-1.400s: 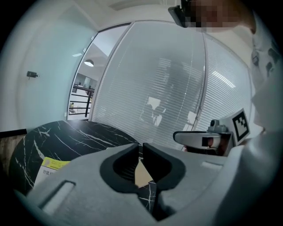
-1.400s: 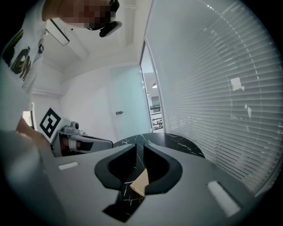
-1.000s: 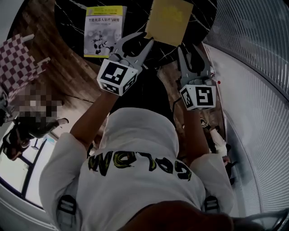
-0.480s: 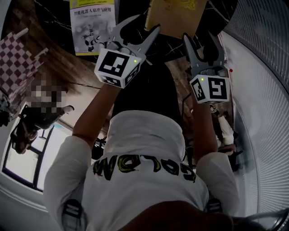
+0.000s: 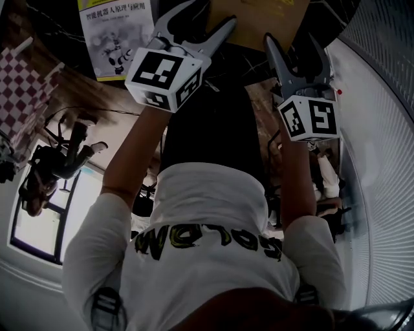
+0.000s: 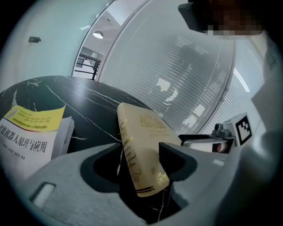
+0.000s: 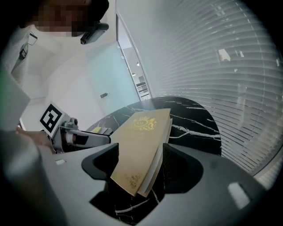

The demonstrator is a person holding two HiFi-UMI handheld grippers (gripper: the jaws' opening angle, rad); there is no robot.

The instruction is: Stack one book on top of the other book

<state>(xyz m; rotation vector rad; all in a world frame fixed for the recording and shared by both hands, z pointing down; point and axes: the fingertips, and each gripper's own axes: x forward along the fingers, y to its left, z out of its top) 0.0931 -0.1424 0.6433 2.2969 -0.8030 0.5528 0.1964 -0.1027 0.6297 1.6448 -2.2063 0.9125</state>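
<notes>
We see two books lying flat on the table: the textbook to the left and the hardcover book to its right, apart from it. Our left gripper and right gripper sit side by side at the table's near edge, each facing the hardcover's near end from its own side.

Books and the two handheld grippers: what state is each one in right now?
Gold book: closed, flat on the black table, nothing stacked on it.
White-and-yellow book: closed, flat on the table, apart from the gold one.
Left gripper: open, fingers have just been opening; gold book in the gap, not pinched.
Right gripper: open, fingers have just been opening; gold book in the gap, not pinched.
</notes>
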